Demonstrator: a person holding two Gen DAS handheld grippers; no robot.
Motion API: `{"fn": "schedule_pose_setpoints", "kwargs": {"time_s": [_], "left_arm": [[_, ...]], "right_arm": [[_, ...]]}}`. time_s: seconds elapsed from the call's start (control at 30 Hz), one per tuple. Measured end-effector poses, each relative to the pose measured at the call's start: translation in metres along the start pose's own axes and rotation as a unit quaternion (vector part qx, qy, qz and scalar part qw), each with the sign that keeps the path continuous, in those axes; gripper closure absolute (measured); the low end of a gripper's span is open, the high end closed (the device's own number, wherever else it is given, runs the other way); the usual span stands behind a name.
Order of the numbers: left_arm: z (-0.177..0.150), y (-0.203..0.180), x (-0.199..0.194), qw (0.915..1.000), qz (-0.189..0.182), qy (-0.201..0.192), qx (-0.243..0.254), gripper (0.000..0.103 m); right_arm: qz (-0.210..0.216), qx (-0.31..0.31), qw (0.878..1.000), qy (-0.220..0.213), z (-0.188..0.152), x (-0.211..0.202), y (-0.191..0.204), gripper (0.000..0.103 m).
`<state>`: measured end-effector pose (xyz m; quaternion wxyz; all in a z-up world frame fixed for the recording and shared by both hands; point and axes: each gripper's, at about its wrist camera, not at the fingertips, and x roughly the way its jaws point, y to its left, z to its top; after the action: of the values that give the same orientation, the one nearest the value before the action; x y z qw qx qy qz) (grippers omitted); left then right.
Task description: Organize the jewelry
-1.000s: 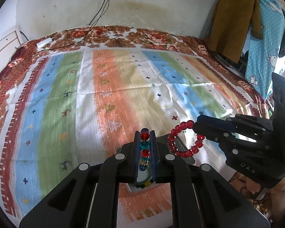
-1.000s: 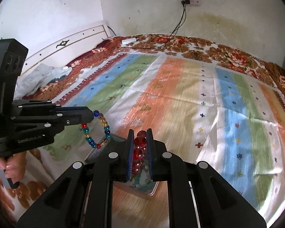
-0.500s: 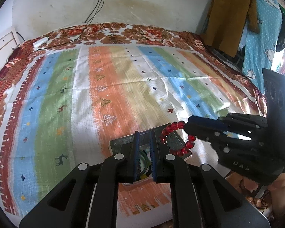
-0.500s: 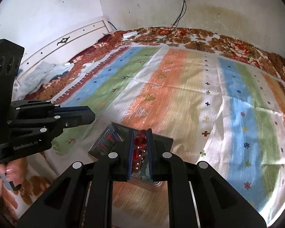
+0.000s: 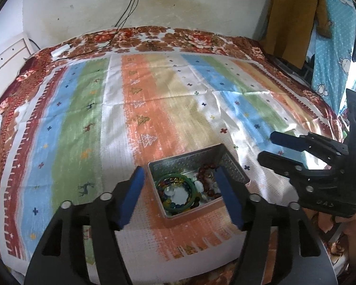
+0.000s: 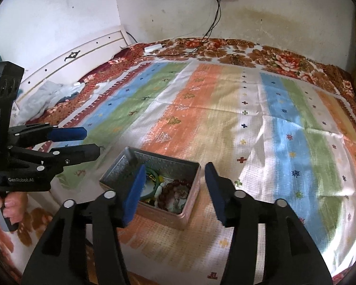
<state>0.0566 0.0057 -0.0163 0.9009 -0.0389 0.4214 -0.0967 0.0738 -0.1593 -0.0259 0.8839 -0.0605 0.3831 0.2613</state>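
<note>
both grippers – left (image 5: 179, 180), right (image 6: 175, 180) – spread wide, empty, above jewelry tin (image 5: 235, 166).

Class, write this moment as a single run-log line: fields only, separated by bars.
left gripper: open, empty | right gripper: open, empty | tin box: on bedspread, lidless | contents: green bangle, dark red bead bracelet

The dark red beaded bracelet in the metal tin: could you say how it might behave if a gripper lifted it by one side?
The dark red beaded bracelet lies slumped in the rectangular metal tin, so it would probably droop. Its round, glossy beads may slip or roll.
</note>
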Motion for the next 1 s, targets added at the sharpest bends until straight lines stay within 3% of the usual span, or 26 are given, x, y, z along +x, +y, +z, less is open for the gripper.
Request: {"fn": "schedule_pose_setpoints", "kwargs": {"time_s": [0.2,0.4,0.73,1.0], "left_arm": [[-0.006,-0.002,-0.010,0.9998,-0.011,-0.016,0.005,0.015],[-0.012,-0.008,-0.013,0.9995,-0.006,-0.025,0.015,0.008],[-0.027,-0.016,-0.027,0.9985,-0.008,-0.052,0.017,0.006],[-0.038,-0.024,-0.036,0.9968,0.029,-0.070,0.025,0.006]], "right_arm": [[0.001,0.024,1.000,0.004,-0.010,-0.005,-0.010,0.039],[-0.004,0.033,0.999,-0.009,-0.019,-0.017,-0.012,0.033],[-0.032,0.015,0.999,-0.031,-0.035,-0.035,-0.001,0.009],[-0.047,0.004,0.998,-0.048,-0.044,-0.047,0.007,0.007]]}}
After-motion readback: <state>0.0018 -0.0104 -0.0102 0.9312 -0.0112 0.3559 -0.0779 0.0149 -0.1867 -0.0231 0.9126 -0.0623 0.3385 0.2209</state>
